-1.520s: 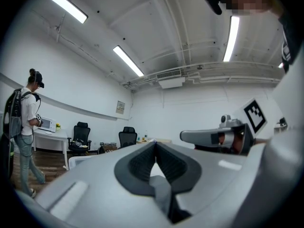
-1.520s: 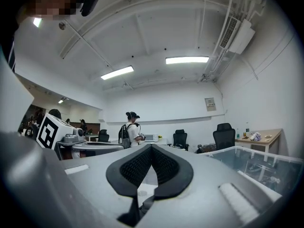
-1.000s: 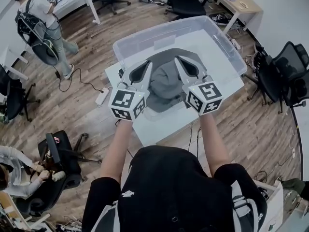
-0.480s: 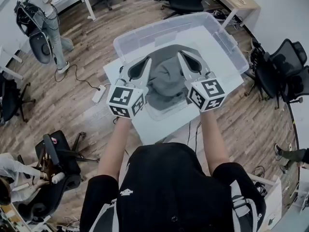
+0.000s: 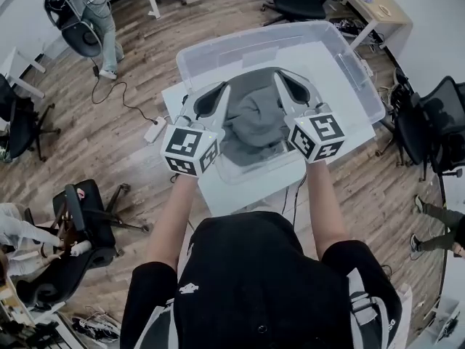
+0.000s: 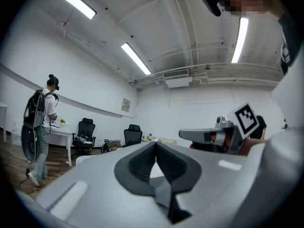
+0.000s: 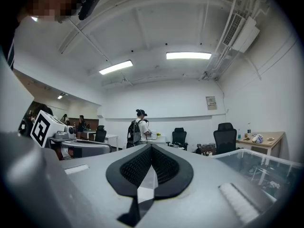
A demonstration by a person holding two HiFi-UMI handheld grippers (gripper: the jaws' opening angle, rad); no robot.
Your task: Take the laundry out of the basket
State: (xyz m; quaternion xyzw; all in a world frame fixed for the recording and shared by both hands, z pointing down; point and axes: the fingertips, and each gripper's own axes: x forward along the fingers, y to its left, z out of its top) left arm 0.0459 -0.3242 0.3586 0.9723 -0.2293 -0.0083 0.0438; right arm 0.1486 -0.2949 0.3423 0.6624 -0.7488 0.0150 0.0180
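A grey garment (image 5: 251, 118) with a darker collar lies bunched in the near part of a clear plastic bin (image 5: 341, 57). Both grippers are held level over it, one on each side. In the head view, my left gripper (image 5: 226, 87) reaches the garment's left edge and my right gripper (image 5: 277, 73) its right edge. The left gripper view shows the left gripper (image 6: 155, 144) with its jaws shut tip to tip and no cloth between them. The right gripper (image 7: 151, 147) is likewise shut and bare in its own view. Each gripper also shows in the other's view.
The bin stands on a small white table (image 5: 240, 191) on a wood floor. Black office chairs (image 5: 429, 122) stand to the right and at the lower left (image 5: 87, 224). A person with a backpack (image 5: 87, 13) stands far left. A power strip (image 5: 155, 129) lies left of the table.
Both grippers keep the same shut stance on either side of the garment. The head view has shifted a little, and the person at the far left has moved further up the frame.
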